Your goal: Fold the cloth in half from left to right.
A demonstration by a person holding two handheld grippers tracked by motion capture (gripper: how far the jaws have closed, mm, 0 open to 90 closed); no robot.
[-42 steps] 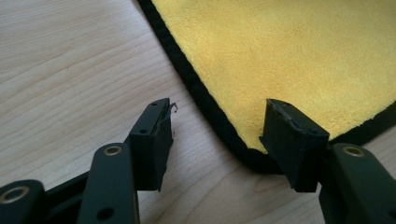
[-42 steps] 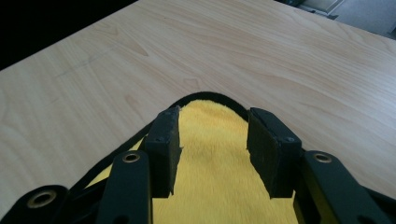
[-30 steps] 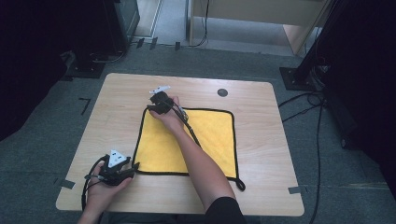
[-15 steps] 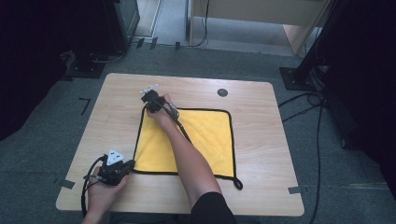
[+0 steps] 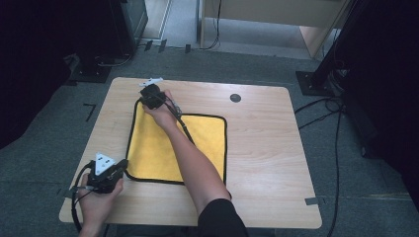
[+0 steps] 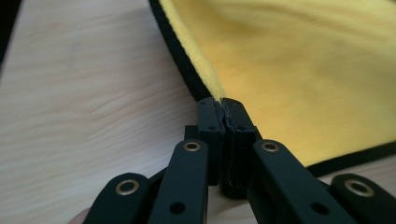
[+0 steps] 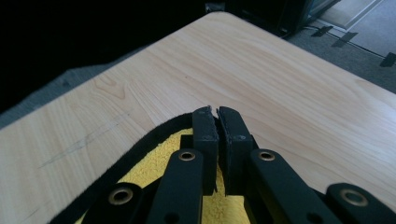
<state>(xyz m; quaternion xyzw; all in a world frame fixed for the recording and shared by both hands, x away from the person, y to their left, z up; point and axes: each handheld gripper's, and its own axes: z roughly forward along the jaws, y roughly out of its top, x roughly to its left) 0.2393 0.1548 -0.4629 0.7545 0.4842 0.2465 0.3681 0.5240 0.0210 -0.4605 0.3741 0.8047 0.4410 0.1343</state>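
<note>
We see a light wooden bench [image 5: 267, 148] with a yellow cloth [image 5: 158, 148], edged in black, lying flat on its left half. Its far left corner sits near the bench's far edge and its near left corner near the front edge. Our left tongs [image 5: 118, 167] rest low at that near left corner; in the left gripper view the jaws are clenched on the cloth's black hem. Our right tongs [image 5: 148, 91] reach across to the far left corner, jaws drawn nearly together over the hem; we cannot tell whether they grip it. A small dark disc [image 5: 235, 98] lies beyond the cloth.
</note>
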